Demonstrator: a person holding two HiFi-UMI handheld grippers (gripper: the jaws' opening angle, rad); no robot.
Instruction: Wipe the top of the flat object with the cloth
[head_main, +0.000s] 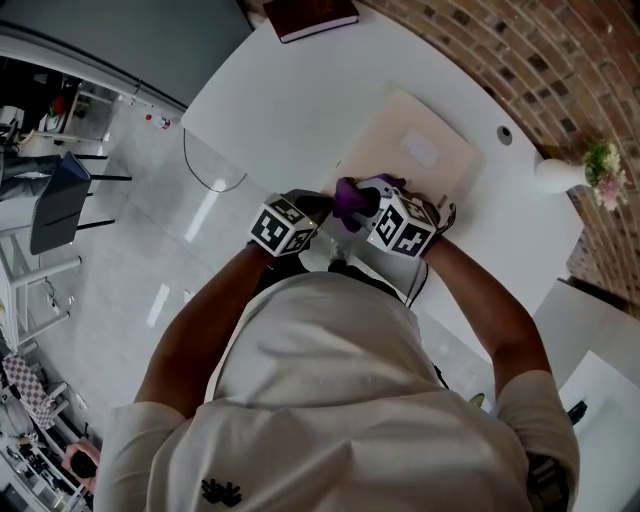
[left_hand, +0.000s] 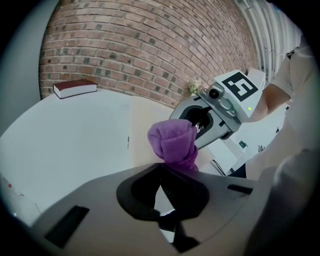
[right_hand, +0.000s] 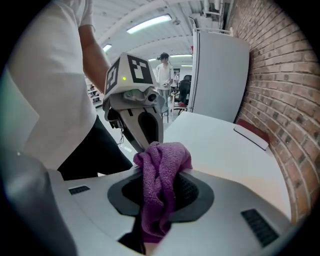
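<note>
Seen from the head view, the purple cloth (head_main: 352, 197) sits bunched between the two tools. The left tongs (head_main: 322, 206) are at its left end and the right tongs (head_main: 373, 196) at its right, so its long axis runs left to right. It is over the near edge of the flat beige board (head_main: 420, 150), which lies on the white counter (head_main: 290, 90) askew to the counter's near rim. Whether cloth and board touch cannot be told from here. A dark red book (head_main: 310, 15) lies at the far edge, well apart.

Along the left gripper view, the left tongs (left_hand: 163, 200) stand slightly apart. A pale wedge shows between them and no cloth is in it. The cloth (left_hand: 174, 142) is a rounded bundle just beyond their tips, its upper end caught by the right tongs (left_hand: 197, 125) coming in from the right. The board (left_hand: 142, 145) shows as a pale tan strip behind it, and the book (left_hand: 75, 88) lies far left by the brick wall (left_hand: 150, 50).

Along the right gripper view, the right tongs (right_hand: 157, 200) are clamped on the cloth (right_hand: 160, 170). It runs lengthwise between them, one end heaped past the tips and the other trailing back towards the camera. The left tongs (right_hand: 149, 137) reach in from the left and meet that heaped end. The counter (right_hand: 225, 150) stretches beyond, with the book (right_hand: 252, 134) on its far right.
</note>
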